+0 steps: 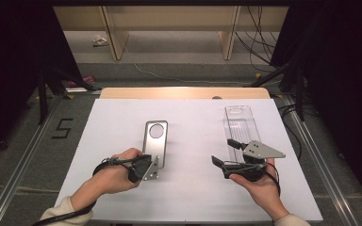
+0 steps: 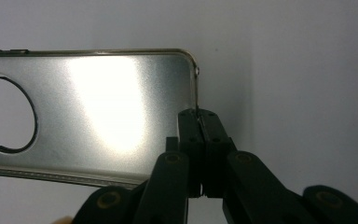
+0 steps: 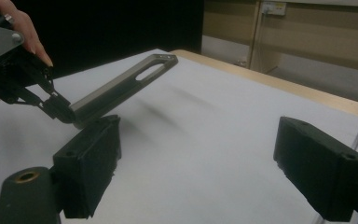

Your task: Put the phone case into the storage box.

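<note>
Holding: left claw point(image 1: 152, 170) is clamped on the near rim of the metal tray point(image 1: 155, 136), pinching its thin edge between the pads; the gripper view shows the rim point(image 2: 196, 88) running into the closed jaws.
Tray position: near-centre of the white counter point(image 1: 122, 122), near end tilted up off the surface, far end with the round hole point(image 1: 156, 130) lower, as the right gripper view shows point(image 3: 121, 88).
Right claw: point(image 1: 221, 162) spread wide with nothing between the jaws, hovering at near right, pointed toward the tray.
Container: clear plastic box point(image 1: 239, 125) at far right of the counter, apparently without contents, just beyond the right claw.
Risk of slip: the grip looks to be on a sliver of rim only; I judge the tray could pivot or drop out if tilted further.
Risk of collision: the wide right claw stands close to the clear box and could nudge it.
</note>
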